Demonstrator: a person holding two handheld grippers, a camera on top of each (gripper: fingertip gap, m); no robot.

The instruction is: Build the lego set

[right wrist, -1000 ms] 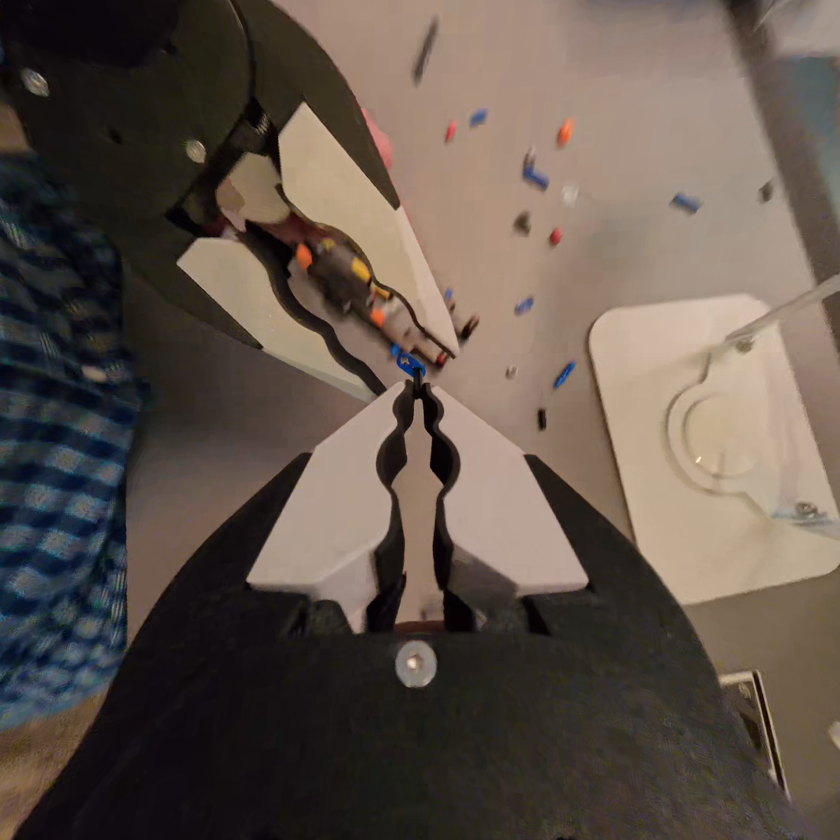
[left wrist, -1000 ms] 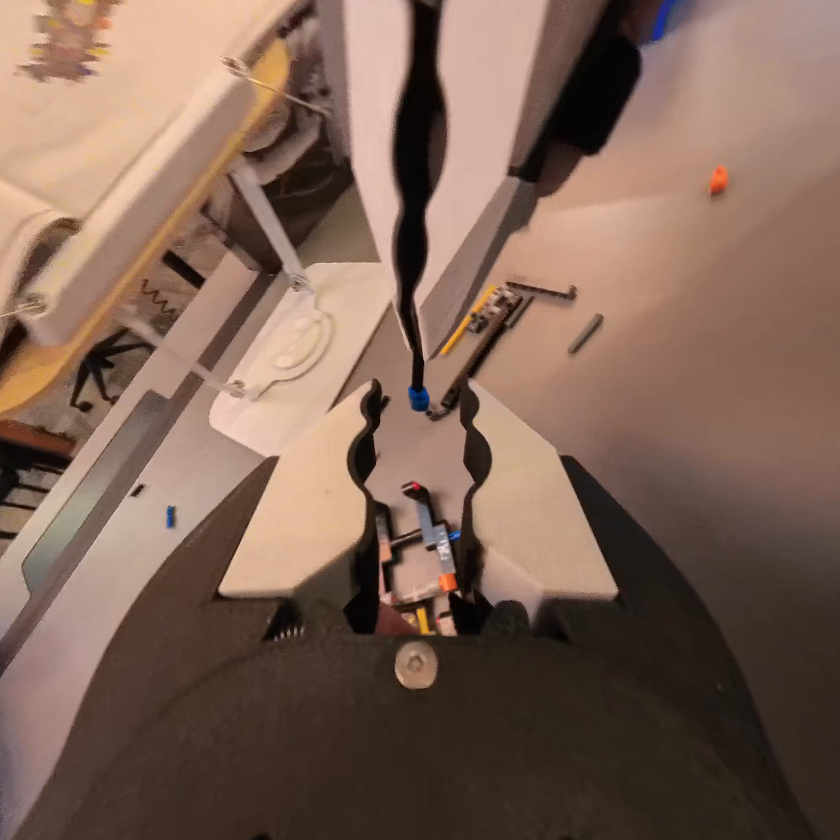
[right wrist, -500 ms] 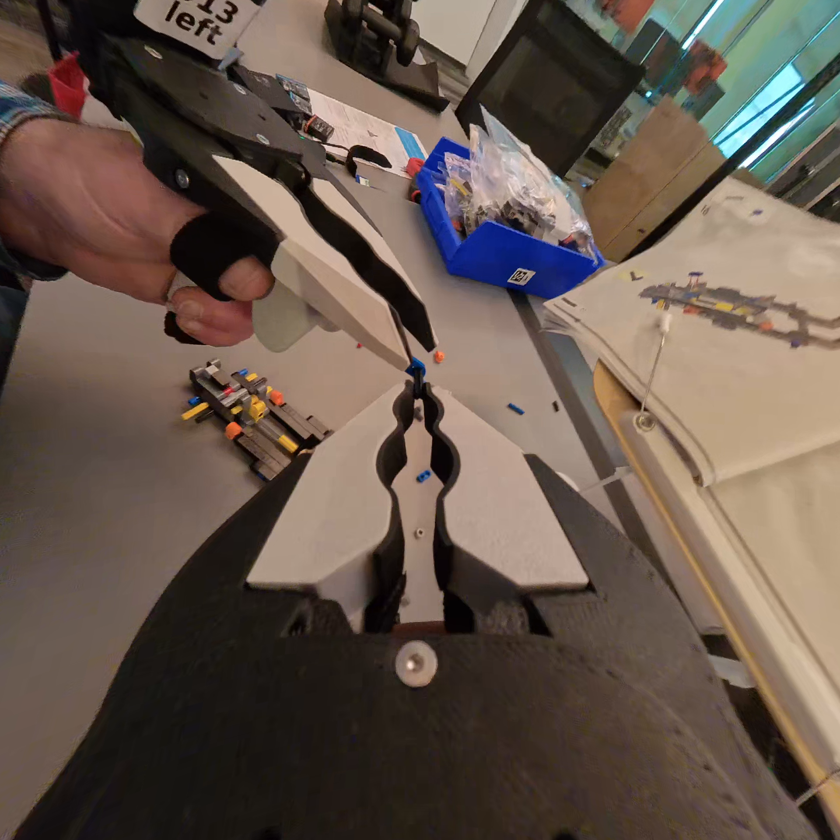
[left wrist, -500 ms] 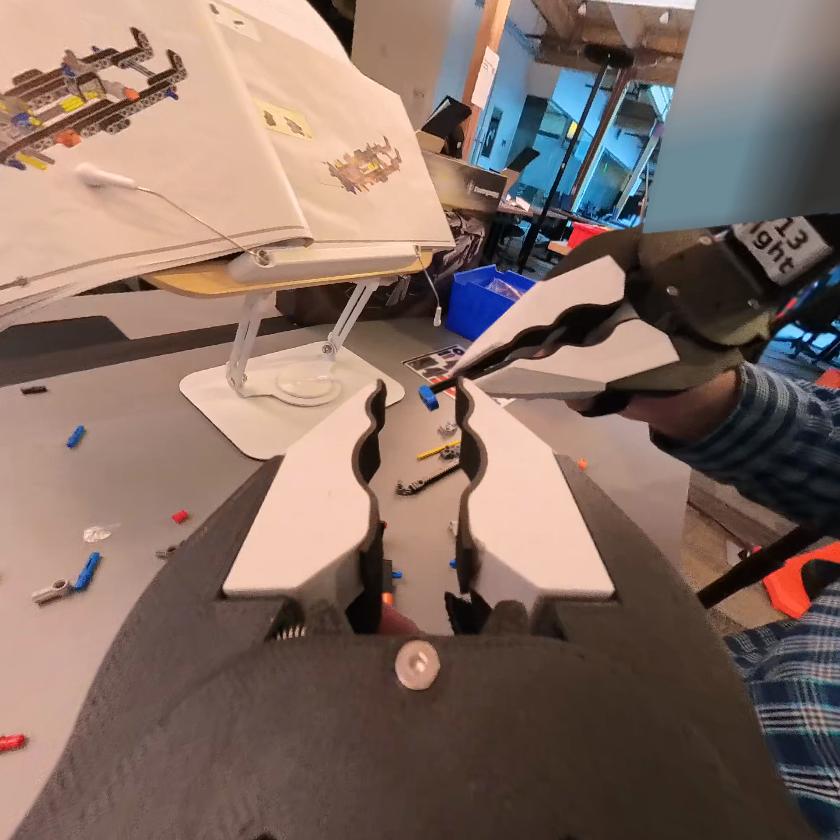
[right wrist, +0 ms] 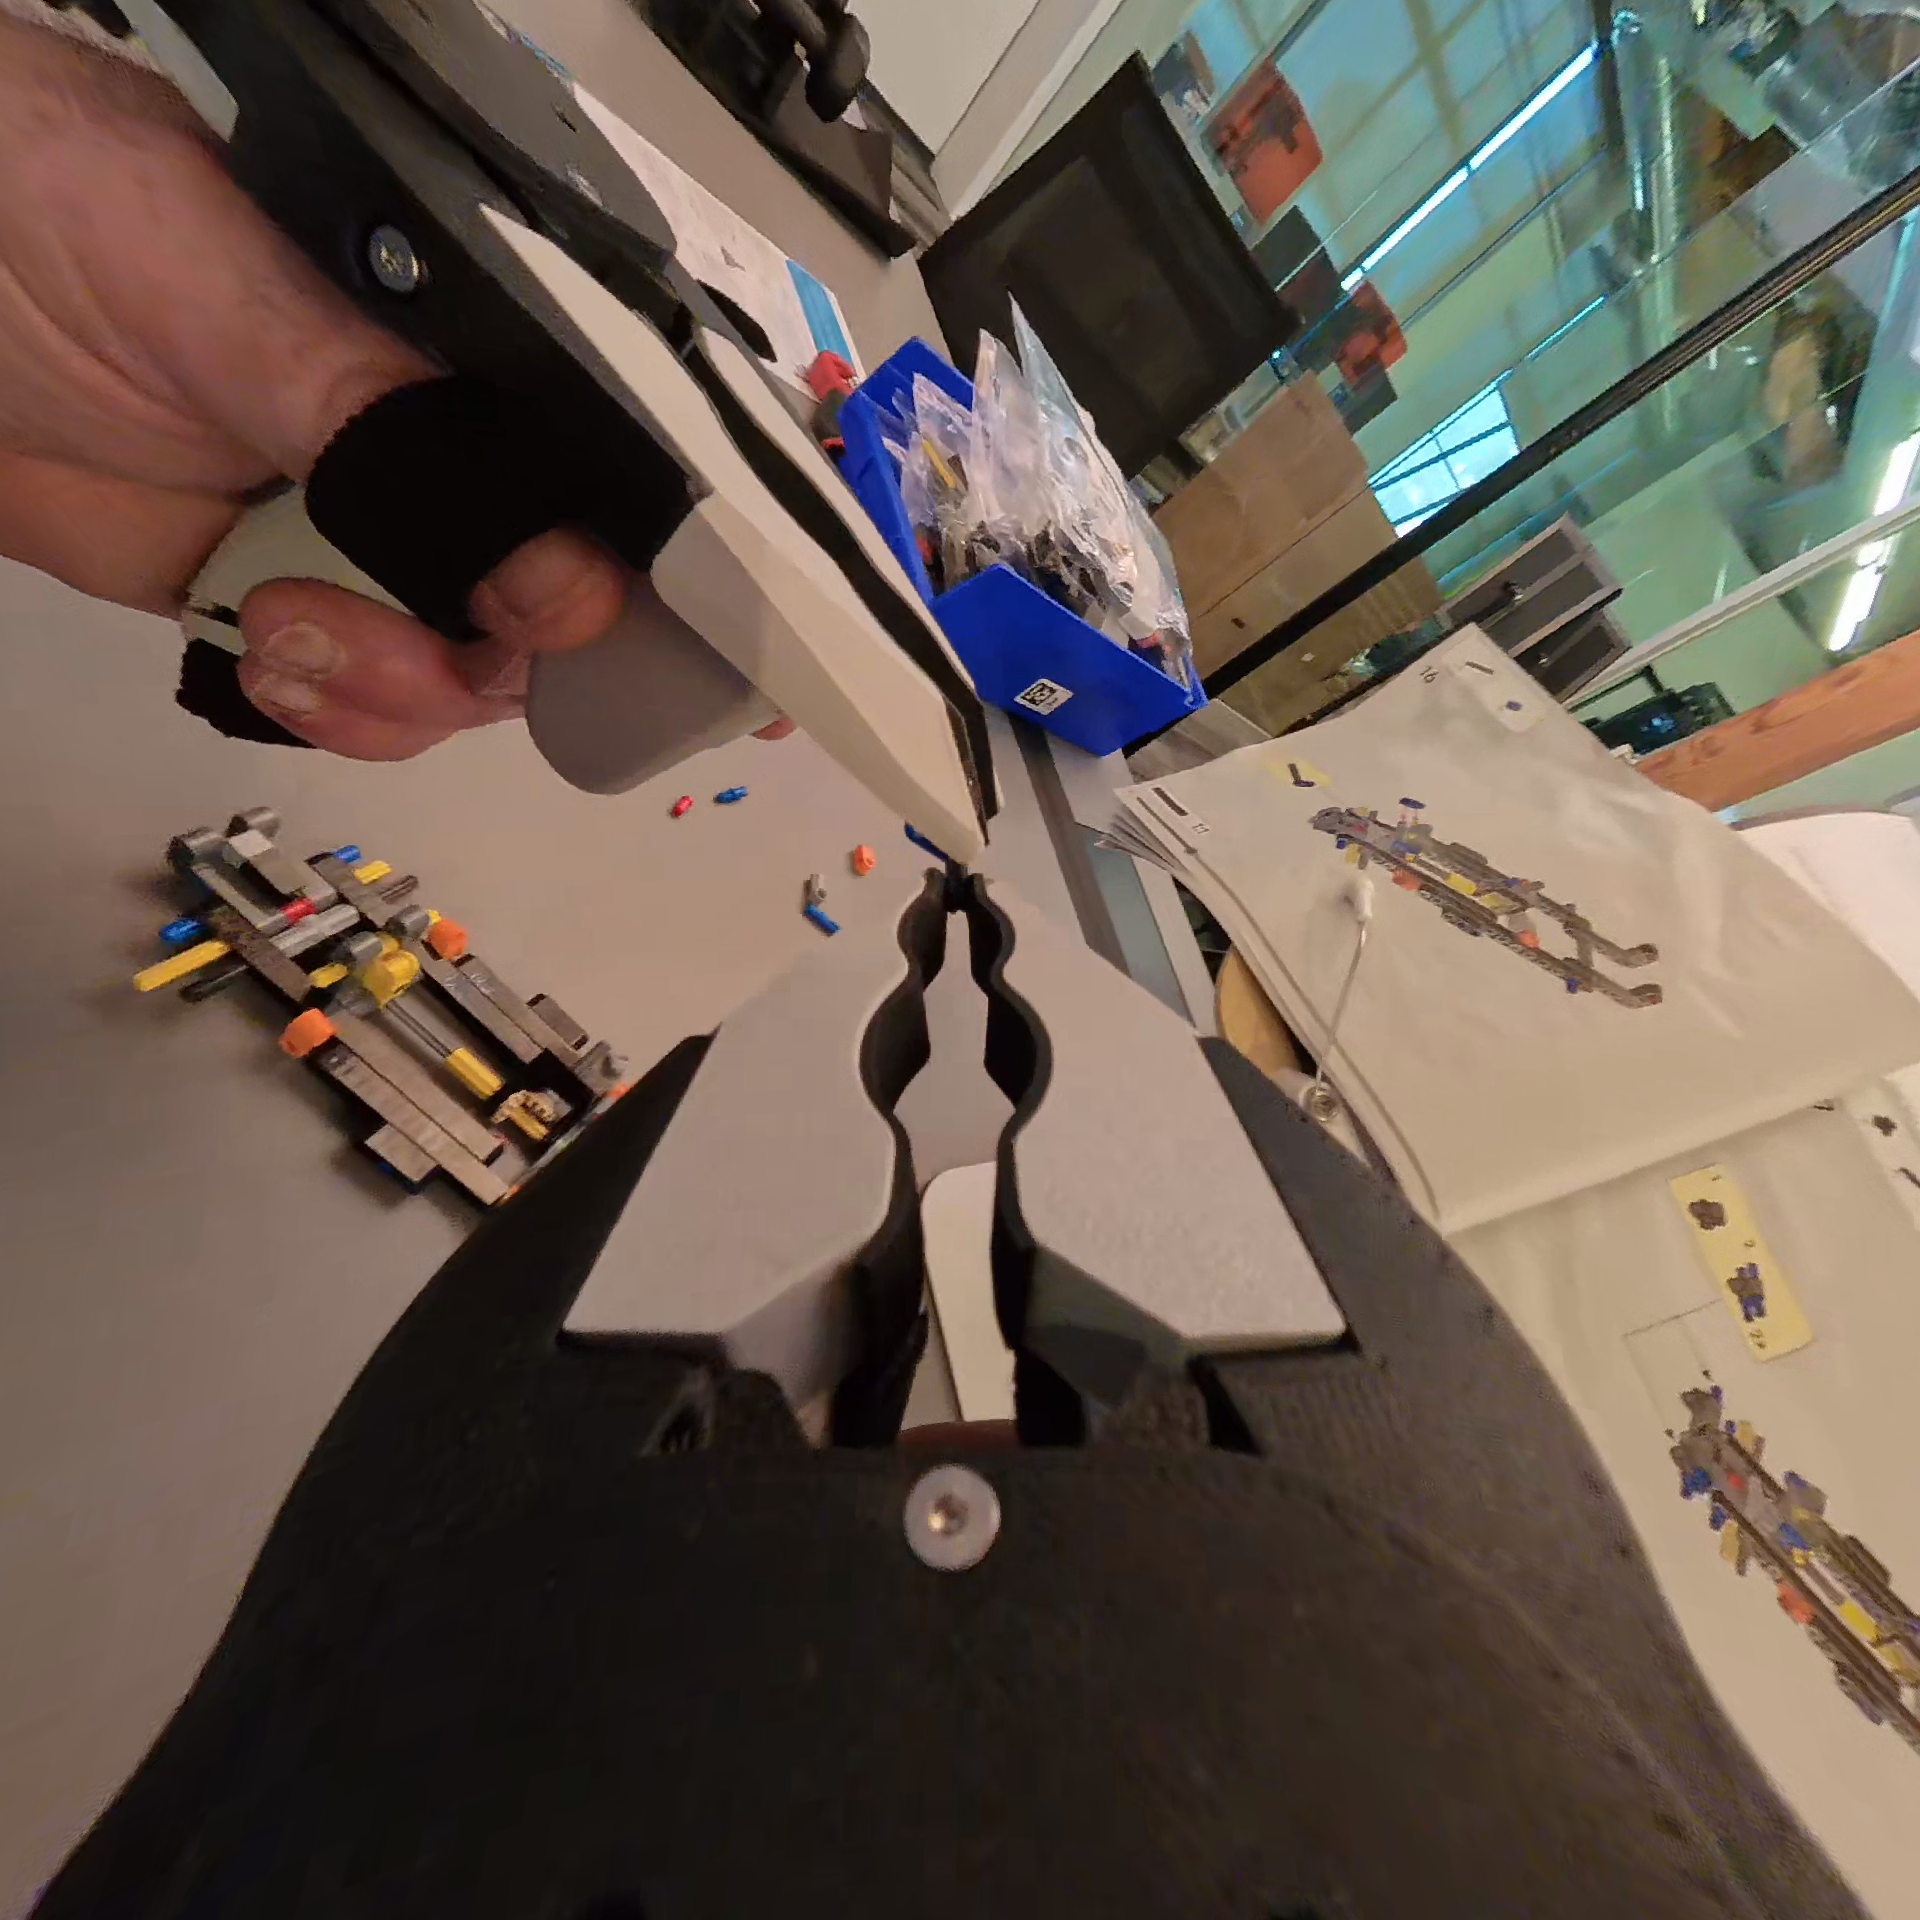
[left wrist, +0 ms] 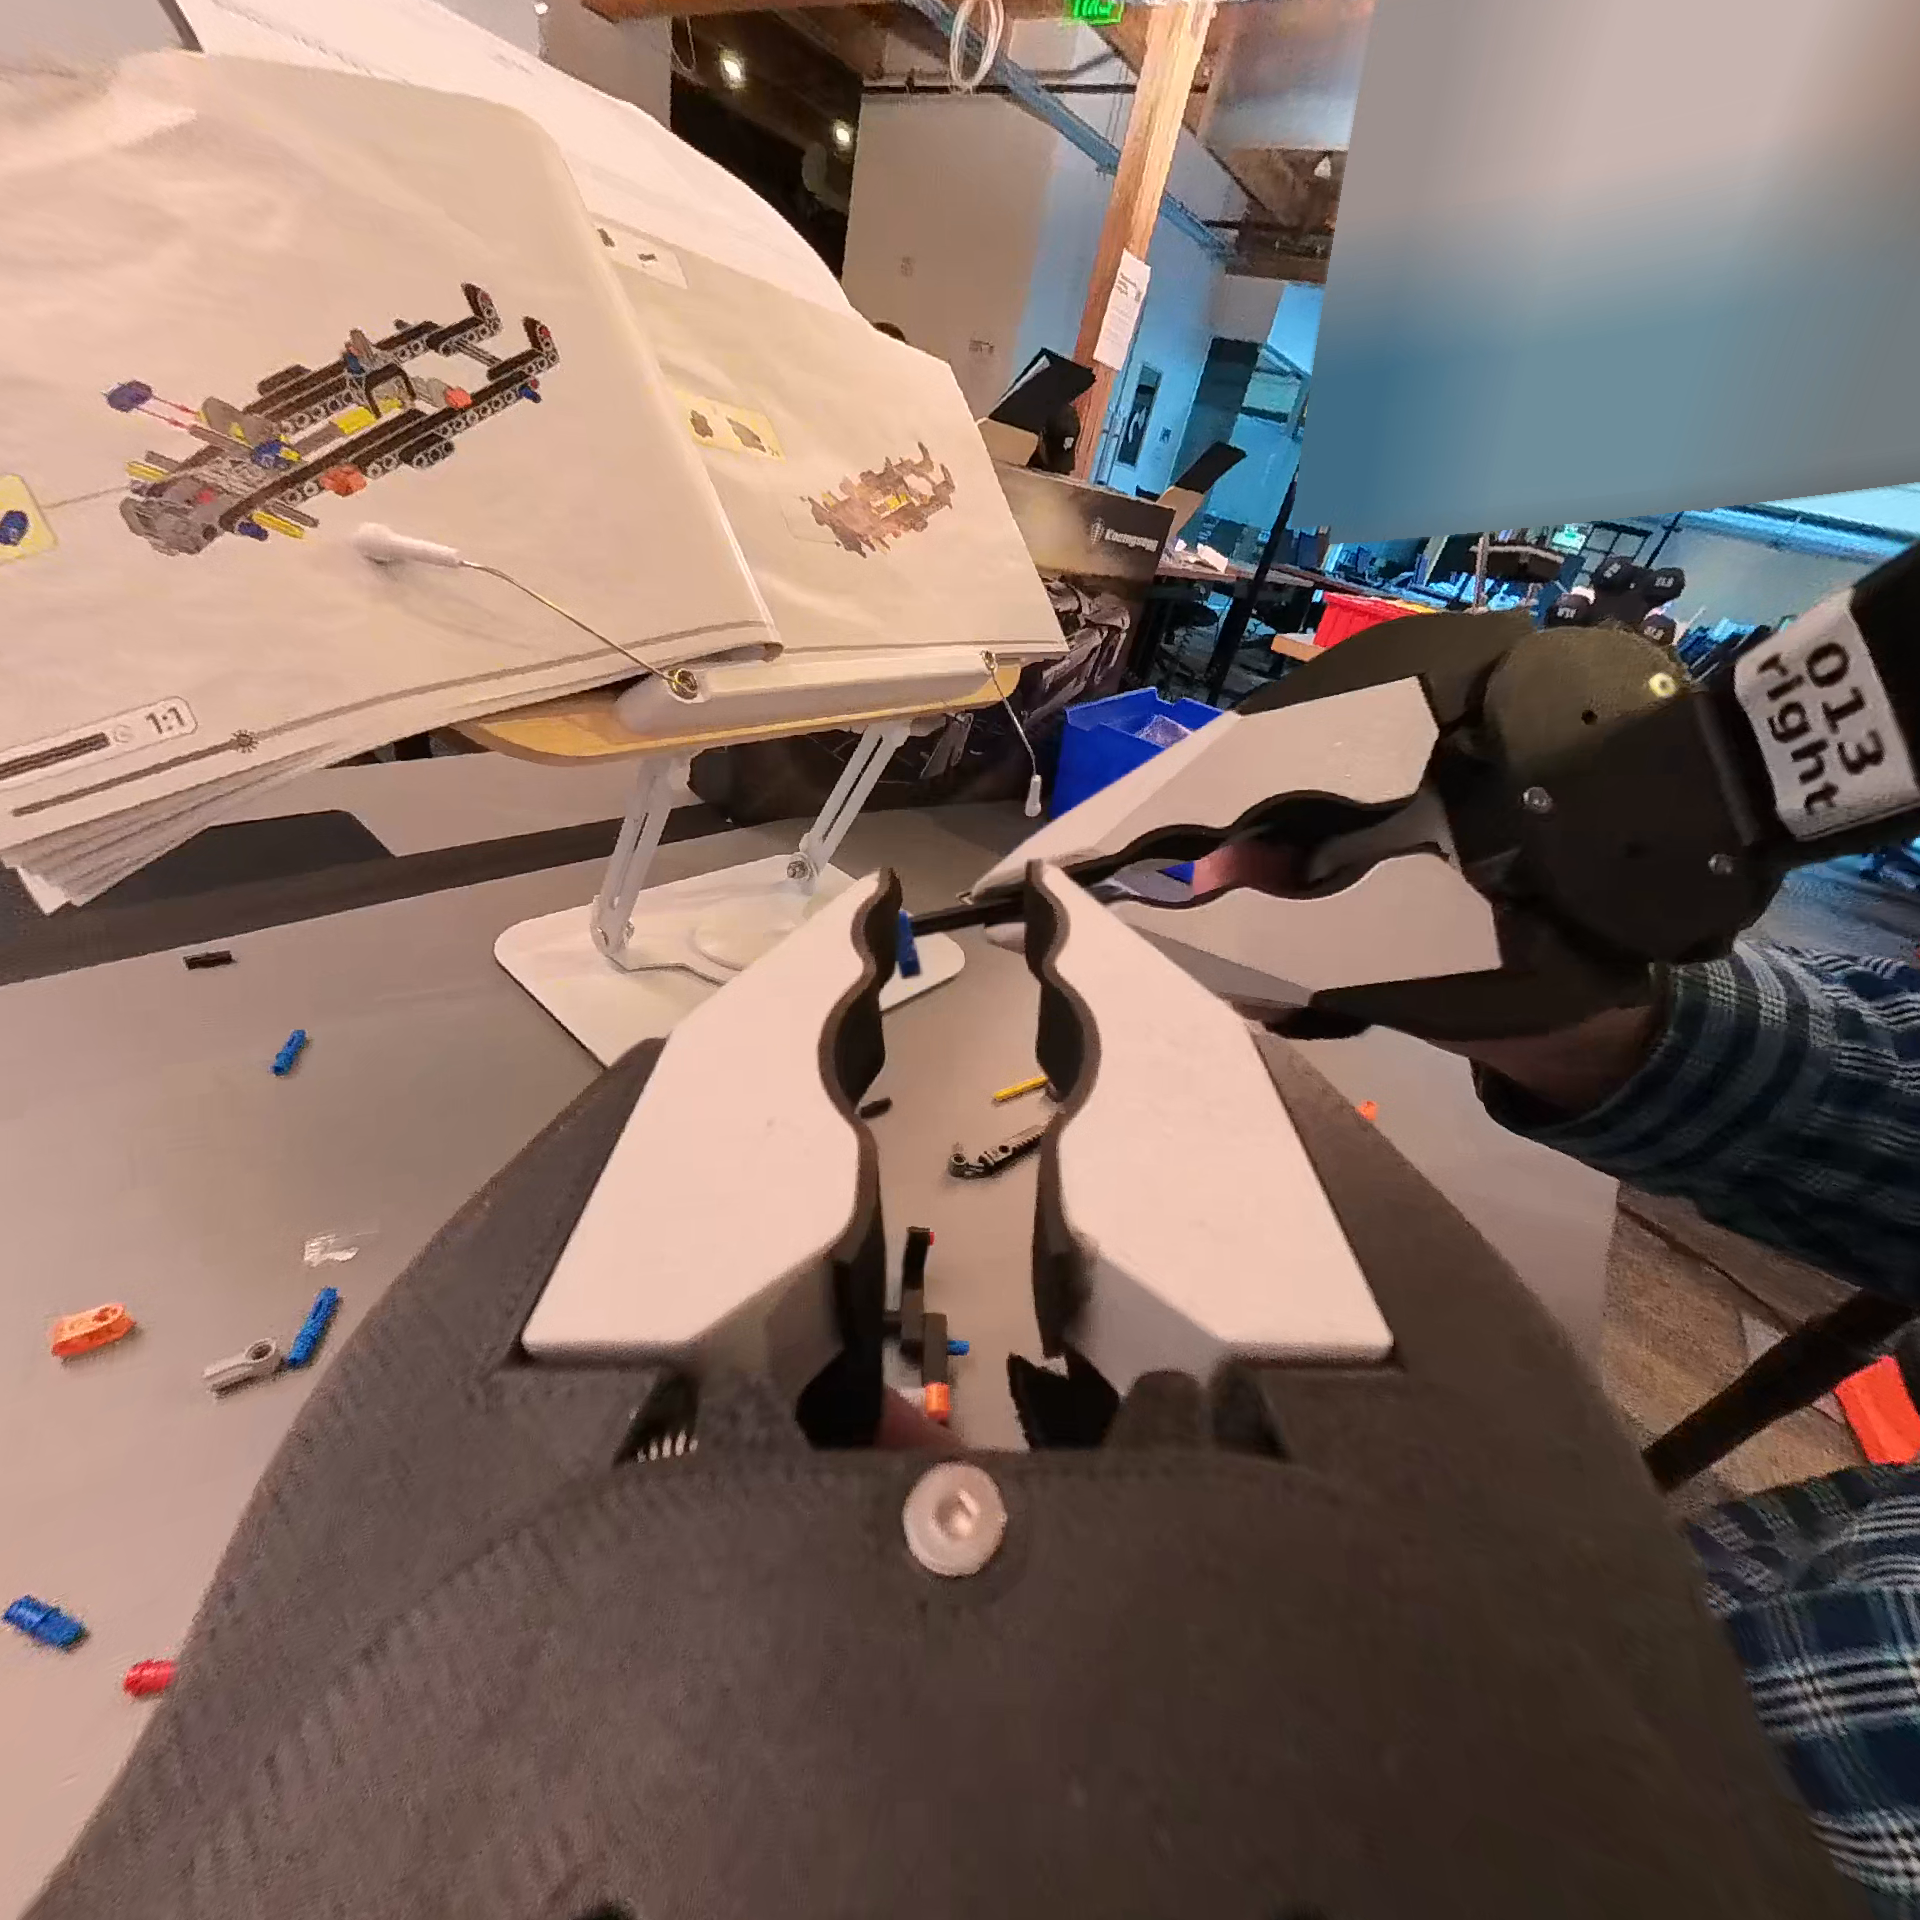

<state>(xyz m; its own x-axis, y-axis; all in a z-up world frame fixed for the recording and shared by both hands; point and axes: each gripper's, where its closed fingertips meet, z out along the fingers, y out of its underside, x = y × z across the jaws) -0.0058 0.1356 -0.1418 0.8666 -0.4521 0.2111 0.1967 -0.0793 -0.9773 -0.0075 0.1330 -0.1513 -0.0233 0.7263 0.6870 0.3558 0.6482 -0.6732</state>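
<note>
Lego build lies flat on the desk, left of both tongs, unfinished. Right tongs are pinched nearly closed on a thin black axle with a blue pin at its end. Left tongs are part open, straddling that tip; the pin seems to touch the left finger's inner pad. Judgement: a mid-air handoff. Centre the pin between the pads, close squarely, and only then release the right, or the piece may twist out. Manual stands open behind.

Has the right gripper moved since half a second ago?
Yes. In the left wrist view the right gripper now reaches between the left gripper's fingers, nearer the stand base.
</note>
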